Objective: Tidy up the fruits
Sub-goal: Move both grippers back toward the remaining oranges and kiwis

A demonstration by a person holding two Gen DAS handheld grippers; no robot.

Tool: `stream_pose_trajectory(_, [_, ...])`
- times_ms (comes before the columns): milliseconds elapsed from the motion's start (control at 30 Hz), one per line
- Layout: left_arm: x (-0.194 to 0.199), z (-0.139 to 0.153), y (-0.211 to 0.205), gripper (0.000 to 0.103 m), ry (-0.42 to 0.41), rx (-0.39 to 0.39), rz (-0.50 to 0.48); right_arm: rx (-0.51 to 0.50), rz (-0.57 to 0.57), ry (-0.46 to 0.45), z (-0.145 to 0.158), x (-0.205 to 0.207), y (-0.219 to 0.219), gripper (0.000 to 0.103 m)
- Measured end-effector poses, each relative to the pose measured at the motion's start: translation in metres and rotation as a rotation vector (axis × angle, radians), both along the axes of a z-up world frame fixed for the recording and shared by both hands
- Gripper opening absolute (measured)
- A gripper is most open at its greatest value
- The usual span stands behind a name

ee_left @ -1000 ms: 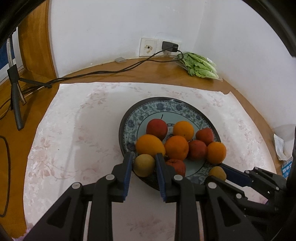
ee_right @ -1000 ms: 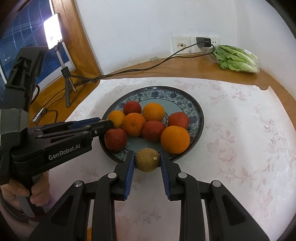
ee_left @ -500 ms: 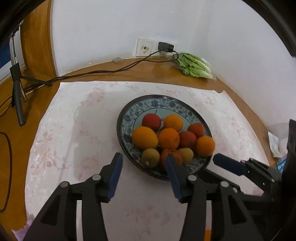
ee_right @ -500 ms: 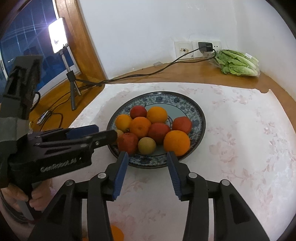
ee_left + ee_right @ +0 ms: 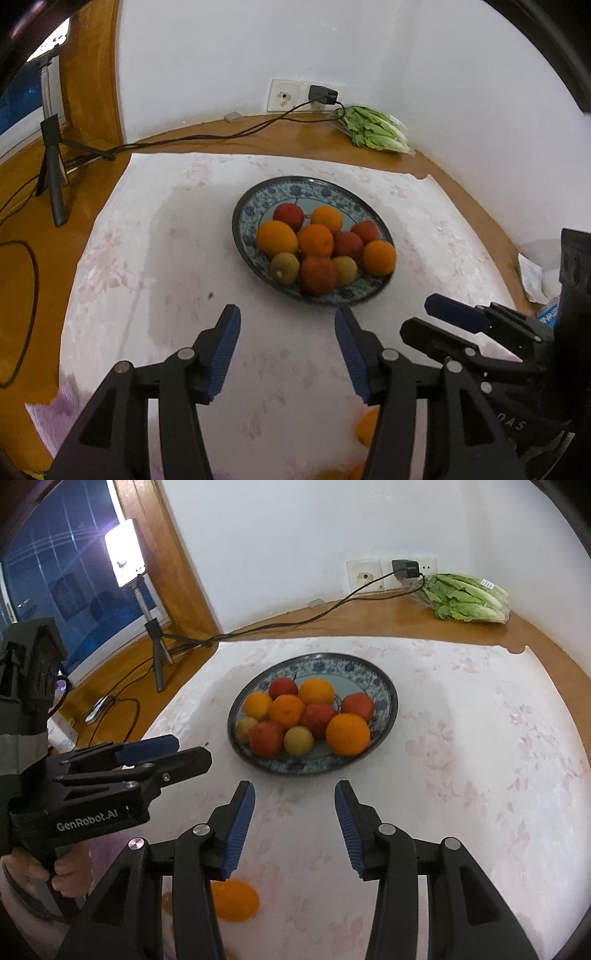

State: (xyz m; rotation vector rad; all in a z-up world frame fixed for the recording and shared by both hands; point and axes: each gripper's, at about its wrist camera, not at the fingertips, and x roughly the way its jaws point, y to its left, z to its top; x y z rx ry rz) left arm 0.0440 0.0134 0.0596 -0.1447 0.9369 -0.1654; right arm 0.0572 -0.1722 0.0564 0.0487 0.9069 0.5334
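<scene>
Orange and red fruits (image 5: 306, 716) are sitting heaped on the plate (image 5: 388, 698), while both my left tongs (image 5: 287, 314) and right tongs (image 5: 294, 790) are gaping wide, holding nothing. I am risking nudging the loose orange (image 5: 234, 901) underneath off the tabletop (image 5: 461, 738).

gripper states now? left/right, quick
Left gripper: open, holding nothing, short of the blue-patterned round plate.
Right gripper: open, holding nothing, short of the same plate.
</scene>
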Motion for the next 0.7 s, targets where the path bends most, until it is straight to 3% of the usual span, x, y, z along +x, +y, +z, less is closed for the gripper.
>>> stream_pose_trajectory(700, [-0.064,-0.016,0.002,0.058,0.083,0.022,-0.032,-0.058,0.038,0.077,-0.007,-0.06,-0.014,0.047])
